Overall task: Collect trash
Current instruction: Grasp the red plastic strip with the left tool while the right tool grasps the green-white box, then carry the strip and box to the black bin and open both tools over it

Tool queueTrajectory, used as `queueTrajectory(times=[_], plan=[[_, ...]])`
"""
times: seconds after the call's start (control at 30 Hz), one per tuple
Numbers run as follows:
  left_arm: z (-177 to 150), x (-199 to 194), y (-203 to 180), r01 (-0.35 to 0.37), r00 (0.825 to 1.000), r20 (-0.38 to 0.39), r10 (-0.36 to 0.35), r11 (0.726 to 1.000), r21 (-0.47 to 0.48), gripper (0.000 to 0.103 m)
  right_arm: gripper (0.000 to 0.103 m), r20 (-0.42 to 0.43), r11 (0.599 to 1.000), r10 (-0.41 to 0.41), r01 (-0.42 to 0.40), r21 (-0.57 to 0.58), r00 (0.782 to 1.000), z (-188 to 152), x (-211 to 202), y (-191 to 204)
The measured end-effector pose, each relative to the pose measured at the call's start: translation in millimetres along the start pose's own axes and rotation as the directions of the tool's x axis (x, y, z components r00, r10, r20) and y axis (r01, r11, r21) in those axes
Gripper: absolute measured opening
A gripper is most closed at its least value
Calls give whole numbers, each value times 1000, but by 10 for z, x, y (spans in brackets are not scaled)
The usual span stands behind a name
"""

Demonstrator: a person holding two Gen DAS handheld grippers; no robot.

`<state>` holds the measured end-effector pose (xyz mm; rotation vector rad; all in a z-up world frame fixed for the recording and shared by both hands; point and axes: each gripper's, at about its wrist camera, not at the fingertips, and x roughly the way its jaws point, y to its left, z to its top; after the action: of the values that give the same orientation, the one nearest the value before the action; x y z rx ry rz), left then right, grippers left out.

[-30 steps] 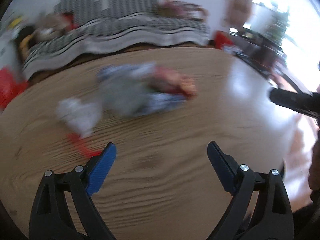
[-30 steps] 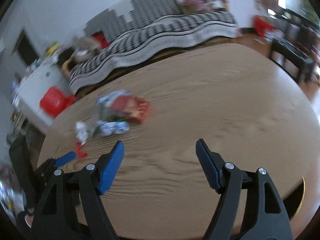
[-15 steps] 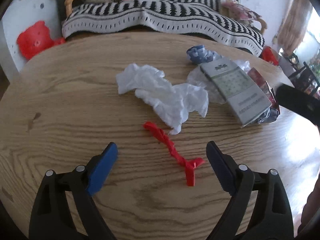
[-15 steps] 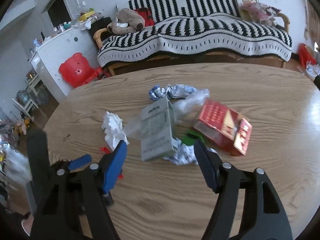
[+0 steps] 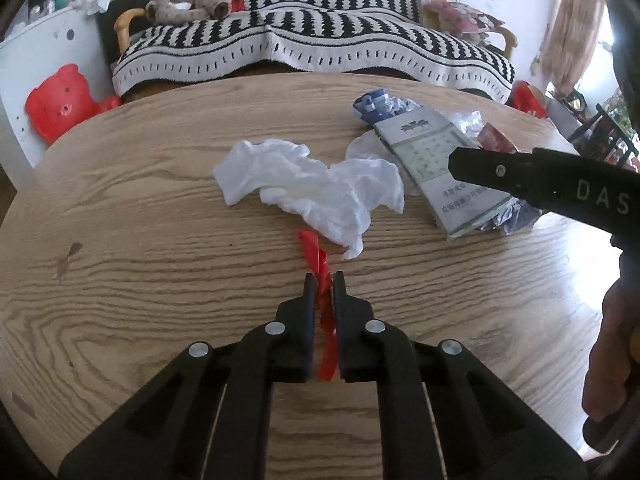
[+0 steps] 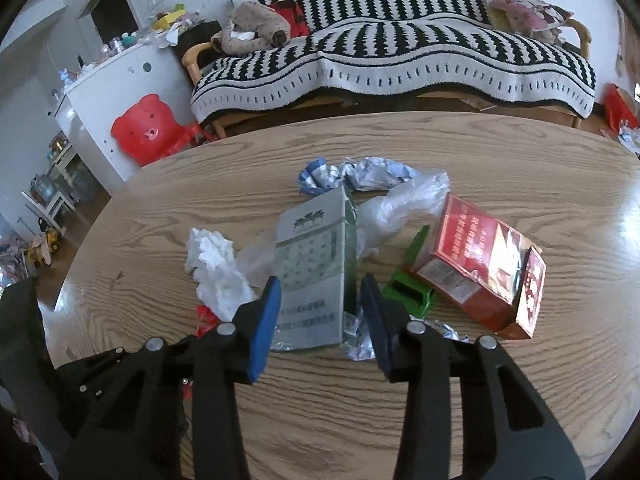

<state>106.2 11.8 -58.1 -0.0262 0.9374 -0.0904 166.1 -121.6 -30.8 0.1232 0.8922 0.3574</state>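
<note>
Left claw [image 5: 320, 280] – jaws clamped together on a twisted red plastic strip [image 5: 318, 258], which runs up between the fingers and lies forward on the wooden tabletop [image 5: 160, 280]. The strip's far end lies just at the near tip of a crumpled white tissue [image 5: 312, 188].

Right claw [image 6: 320, 296] – jaws have just been closing and stand at a middling gap, with the near end of a grey-green carton [image 6: 316, 272] between them. Cannot tell whether the blue pads press its sides. In the left wrist view one black finger [image 5: 540, 184] of this claw crosses above the same carton.

Trash on the tabletop, right wrist view:
- carton lies flat, long axis running away from the camera
- clear plastic film [image 6: 400, 208] bunched against its right side
- crumpled blue-and-white wrapper [image 6: 352, 174] beyond its far end
- small green box [image 6: 412, 280] just right of the carton, touching a red carton [image 6: 480, 264] that lies tilted
- silvery foil scraps [image 6: 360, 344] at the carton's near right corner

A hand [image 5: 612, 352] shows at the right edge of the left wrist view. Behind the tabletop, a sofa under a black-and-white striped cover [image 6: 400, 60] and a red bear-shaped chair [image 6: 144, 128].
</note>
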Motion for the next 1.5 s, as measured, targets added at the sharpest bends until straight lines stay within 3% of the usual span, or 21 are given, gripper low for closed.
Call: queueTrajectory(times=[0.23, 0.5, 0.63, 0.73, 1.03, 1.23, 1.5], plan=[[-20, -33, 36, 21, 1000, -6, -21, 1000, -21, 7, 41, -30, 998, 57, -57, -23, 998, -21, 83, 138], [-19, -40, 46, 30, 1000, -6, -30, 999, -18, 7, 40, -38, 989, 119, -115, 94, 992, 61, 278, -2], [-21, -71, 66, 28, 1000, 1, -28, 1000, -13, 7, 19, -36, 980, 146, -140, 143, 989, 60, 324, -23], [-7, -82, 117, 28, 1000, 1, -28, 999, -26, 7, 13, -6, 972, 169, -166, 167, 986, 66, 238, -11], [69, -233, 56, 47, 998, 30, -46, 998, -34, 7, 12, 75, 960, 231, -239, 147, 970, 21, -337, 46], [58, -341, -167, 84, 996, 40, -83, 996, -10, 7, 12, 46, 987, 109, -114, 114, 993, -219, -756, -212], [14, -493, -843, 171, 983, 46, -175, 982, 77, 7, 12, 74, 987, -29, 17, 162, 997, -616, -1467, -822]])
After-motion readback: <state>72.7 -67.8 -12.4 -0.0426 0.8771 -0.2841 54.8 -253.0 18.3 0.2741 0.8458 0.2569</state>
